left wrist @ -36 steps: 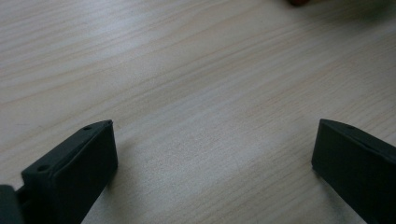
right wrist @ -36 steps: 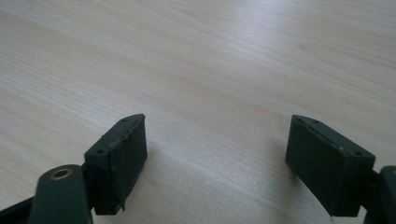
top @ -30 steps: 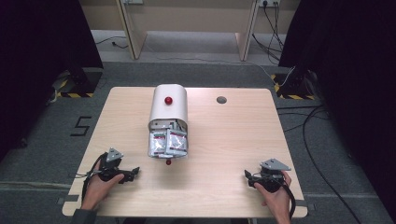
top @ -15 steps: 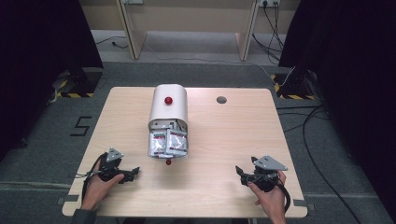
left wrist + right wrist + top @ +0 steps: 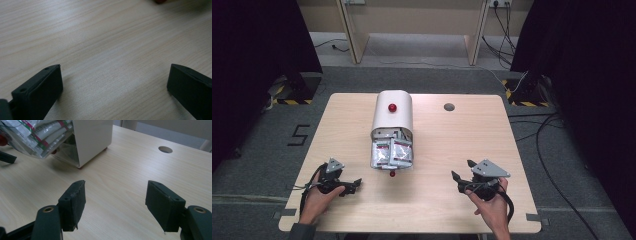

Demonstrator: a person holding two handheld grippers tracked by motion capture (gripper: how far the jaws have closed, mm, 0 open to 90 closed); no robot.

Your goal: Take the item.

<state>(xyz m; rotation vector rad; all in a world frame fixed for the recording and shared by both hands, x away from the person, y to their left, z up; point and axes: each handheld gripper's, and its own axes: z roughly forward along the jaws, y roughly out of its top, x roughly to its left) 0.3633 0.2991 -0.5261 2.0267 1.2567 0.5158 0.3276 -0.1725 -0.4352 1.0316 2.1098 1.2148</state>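
Near the middle of the pale wooden surface [image 5: 437,150] stands a white round-topped dispenser box [image 5: 393,116] with a red knob [image 5: 392,107] on top; its long axis runs from the far edge toward the person; its clear tilt-out drawer [image 5: 391,155] hangs open at the near end, packed with white sachets [image 5: 393,151] banded in red, and a second red knob [image 5: 392,173] sits at the drawer's front lip. Both grippers are off the box; the left gripper [image 5: 354,183] rests low near the front-left corner, its fingers [image 5: 40,92] spread wide over bare wood with nothing between them; the right gripper [image 5: 461,171] is held above the front-right part, and its fingers [image 5: 73,202] have just been closing somewhat, yet a clear gap with nothing in it remains. From the right gripper view the box [image 5: 90,137] and the open drawer [image 5: 37,137] lie ahead and to the left, well apart from the fingers; a round cable hole [image 5: 165,149] lies ahead to the right. From the high view the left gripper appears the nearer one to the drawer front, just off to its side; my judgement is that whichever hand goes in must come at the drawer's near end, along the box's long axis, since the sachets face the person.
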